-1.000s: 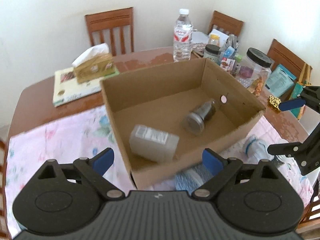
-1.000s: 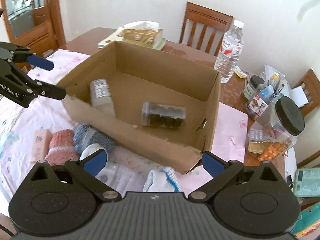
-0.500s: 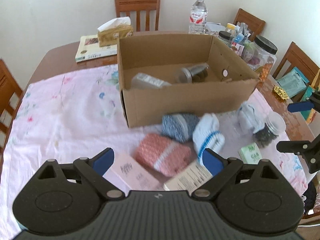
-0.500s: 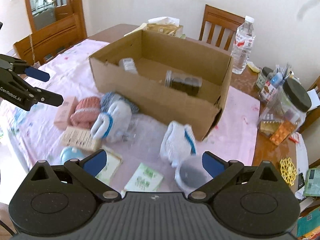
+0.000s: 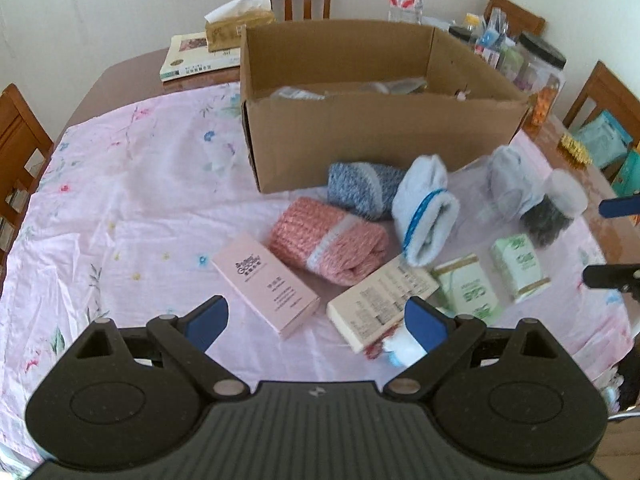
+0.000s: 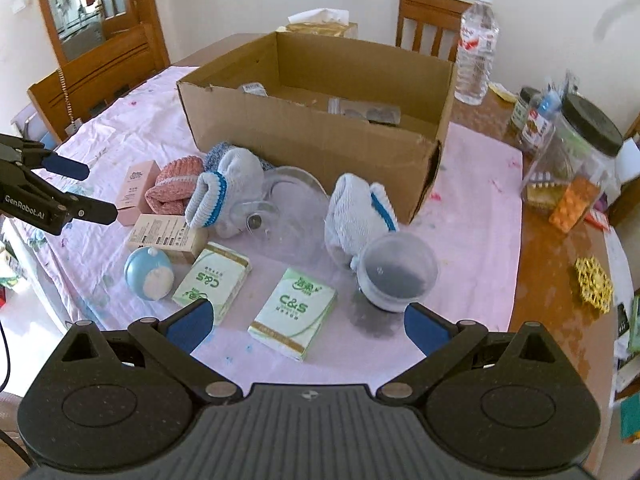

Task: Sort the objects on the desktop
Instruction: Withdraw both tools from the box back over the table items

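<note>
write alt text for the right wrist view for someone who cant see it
An open right gripper hovers empty over a pink floral tablecloth strewn with two green tissue packs, rolled socks and a lidded plastic jar on its side. Behind them stands an open cardboard box. The open left gripper enters from the left edge.

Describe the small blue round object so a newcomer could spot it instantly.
Start at the cardboard box on the pink floral cloth. Nearest the table's front edge, left of the two green C&S packs, sits the blue egg-shaped gadget, the only rounded, glossy blue item.
</note>
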The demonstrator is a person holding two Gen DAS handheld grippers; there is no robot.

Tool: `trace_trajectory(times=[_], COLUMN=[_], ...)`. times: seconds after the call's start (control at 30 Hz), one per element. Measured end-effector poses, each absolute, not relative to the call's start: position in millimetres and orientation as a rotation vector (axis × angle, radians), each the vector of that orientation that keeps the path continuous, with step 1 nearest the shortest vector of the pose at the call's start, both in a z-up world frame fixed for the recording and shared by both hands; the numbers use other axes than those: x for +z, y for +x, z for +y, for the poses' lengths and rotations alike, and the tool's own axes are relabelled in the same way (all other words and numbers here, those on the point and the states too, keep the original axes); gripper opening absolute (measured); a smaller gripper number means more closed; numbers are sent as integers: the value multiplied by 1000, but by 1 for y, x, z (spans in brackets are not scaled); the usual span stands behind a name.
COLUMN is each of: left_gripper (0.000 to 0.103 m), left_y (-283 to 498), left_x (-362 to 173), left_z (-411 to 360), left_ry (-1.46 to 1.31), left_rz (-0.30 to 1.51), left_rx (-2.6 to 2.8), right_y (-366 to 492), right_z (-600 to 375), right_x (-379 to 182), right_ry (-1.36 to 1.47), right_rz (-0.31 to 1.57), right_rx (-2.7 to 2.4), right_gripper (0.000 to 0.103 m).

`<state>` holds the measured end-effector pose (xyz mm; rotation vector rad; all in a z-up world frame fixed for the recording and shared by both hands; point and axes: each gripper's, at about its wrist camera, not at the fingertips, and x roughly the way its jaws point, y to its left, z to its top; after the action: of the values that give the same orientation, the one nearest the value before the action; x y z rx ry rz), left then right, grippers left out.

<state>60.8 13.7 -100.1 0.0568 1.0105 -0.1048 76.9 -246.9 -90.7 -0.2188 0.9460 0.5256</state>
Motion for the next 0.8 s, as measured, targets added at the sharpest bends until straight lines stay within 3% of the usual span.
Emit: trace_trajectory(times=[0.8], left_gripper=[95], left_y=[102], left_x=[-152], left_z=[46], left_ry=[421], left_rz=[1043], left_rx=[-403], right_y=[72], right_z=[-207], right_x=[-102], right_ry=[-130], right_rz=[1046], right_rx=[317], right_gripper=[103])
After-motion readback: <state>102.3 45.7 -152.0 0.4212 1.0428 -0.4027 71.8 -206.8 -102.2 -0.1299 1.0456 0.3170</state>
